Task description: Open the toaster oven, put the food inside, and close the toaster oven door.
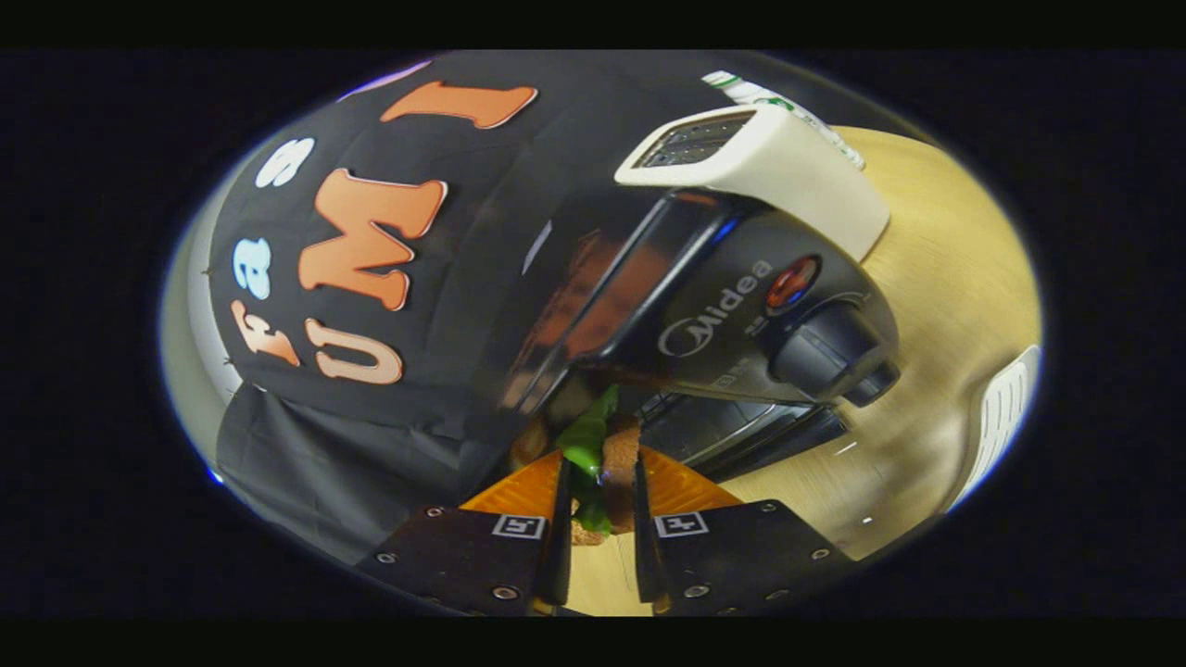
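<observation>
While tool (598, 491) grips food (593, 454), seemingly wooden tabletop (936, 306)

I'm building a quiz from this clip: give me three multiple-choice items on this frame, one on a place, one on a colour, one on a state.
1. Where is the food?
A. between the gripper's fingers
B. on top of the white toaster
C. on the table beyond the oven

2. What colour is the toaster oven's front panel?
A. white
B. black
C. yellow

3. How is the gripper?
A. wide open with nothing in it
B. shut on the oven's knob
C. shut on the food

Answers:
1 A, the green and brown food sits between the two fingers.
2 B, the panel around the knob is black.
3 C, both fingers press the food's sides.
</observation>
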Demonstrator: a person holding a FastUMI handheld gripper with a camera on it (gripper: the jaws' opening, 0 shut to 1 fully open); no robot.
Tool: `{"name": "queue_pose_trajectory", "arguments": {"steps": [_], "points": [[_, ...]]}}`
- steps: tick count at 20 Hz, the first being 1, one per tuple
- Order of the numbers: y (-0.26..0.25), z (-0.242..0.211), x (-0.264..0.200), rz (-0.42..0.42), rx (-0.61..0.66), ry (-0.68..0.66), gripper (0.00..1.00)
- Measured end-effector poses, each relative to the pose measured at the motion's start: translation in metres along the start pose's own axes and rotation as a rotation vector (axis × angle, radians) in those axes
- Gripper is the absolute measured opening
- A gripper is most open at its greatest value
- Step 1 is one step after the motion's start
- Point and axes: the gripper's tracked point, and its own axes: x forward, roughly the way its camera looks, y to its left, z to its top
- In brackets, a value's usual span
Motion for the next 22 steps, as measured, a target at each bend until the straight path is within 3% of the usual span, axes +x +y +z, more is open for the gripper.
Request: {"name": "queue_pose_trajectory", "arguments": {"steps": [9, 16, 22], "points": [[-0.006, 0.007, 0.021, -0.030, -0.050, -0.110, 0.29], [-0.013, 0.009, 0.024, -0.115, -0.282, -0.169, 0.31], [-0.014, 0.018, 0.018, -0.227, -0.571, -0.221, 0.44]]}}
